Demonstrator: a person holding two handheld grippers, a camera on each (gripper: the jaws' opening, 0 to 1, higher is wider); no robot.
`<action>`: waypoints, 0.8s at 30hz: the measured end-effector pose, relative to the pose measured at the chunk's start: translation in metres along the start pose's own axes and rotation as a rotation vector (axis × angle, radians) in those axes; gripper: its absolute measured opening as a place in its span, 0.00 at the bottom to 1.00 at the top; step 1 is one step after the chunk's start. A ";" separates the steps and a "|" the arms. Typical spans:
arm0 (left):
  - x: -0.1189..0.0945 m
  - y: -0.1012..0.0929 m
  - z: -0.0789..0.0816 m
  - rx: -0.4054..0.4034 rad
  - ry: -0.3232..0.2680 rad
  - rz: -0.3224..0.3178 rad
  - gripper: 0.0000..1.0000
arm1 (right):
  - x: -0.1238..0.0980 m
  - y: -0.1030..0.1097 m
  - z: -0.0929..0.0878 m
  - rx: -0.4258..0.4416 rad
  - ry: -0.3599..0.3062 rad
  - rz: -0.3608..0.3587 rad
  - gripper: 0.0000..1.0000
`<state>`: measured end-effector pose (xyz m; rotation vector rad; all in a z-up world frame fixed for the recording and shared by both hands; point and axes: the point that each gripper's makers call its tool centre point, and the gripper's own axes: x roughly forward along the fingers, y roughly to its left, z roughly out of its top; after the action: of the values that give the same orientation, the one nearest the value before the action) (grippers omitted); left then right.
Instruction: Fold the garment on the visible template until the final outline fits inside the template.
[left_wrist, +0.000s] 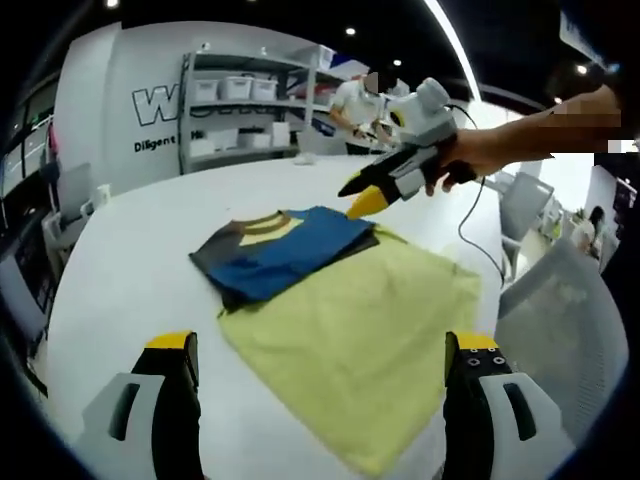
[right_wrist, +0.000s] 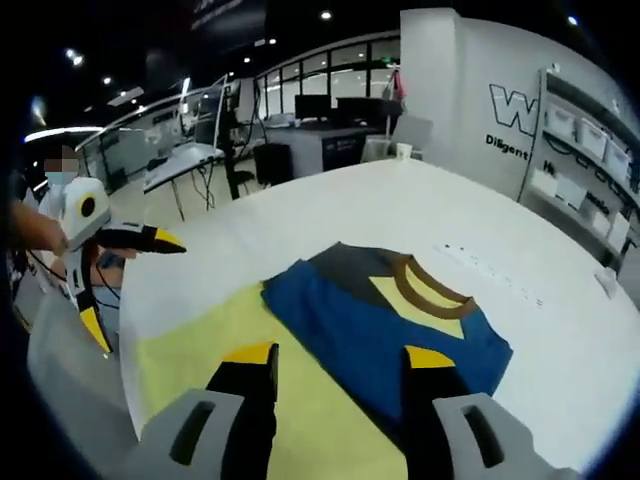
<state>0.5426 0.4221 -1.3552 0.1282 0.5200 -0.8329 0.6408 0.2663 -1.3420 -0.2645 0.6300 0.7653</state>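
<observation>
T-shirt, blue with brown collar, lay folded on yellow-green template, far corner, on white tabletop. One shirt edge possibly overhung template. Left gripper fingers wide, empty, near template edge. Right gripper fingers wide, empty, above shirt. Fabric light, limp; grip at folded edge.

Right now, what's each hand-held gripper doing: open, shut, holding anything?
Left hand-held gripper: open, holding nothing, above the yellow cloth.
Right hand-held gripper: open, holding nothing, over the folded shirt.
</observation>
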 end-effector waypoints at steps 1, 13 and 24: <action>0.000 0.000 0.000 0.000 -0.001 -0.001 0.99 | -0.002 0.000 -0.001 0.000 -0.002 0.001 0.46; 0.003 -0.006 -0.003 0.033 0.020 -0.028 0.99 | -0.023 0.006 -0.023 -0.034 -0.001 0.014 0.51; 0.006 -0.016 -0.013 0.058 0.058 -0.067 0.99 | -0.043 0.010 -0.050 -0.039 0.017 0.038 0.53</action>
<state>0.5294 0.4114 -1.3676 0.1896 0.5577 -0.9117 0.5882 0.2276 -1.3547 -0.2959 0.6378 0.8134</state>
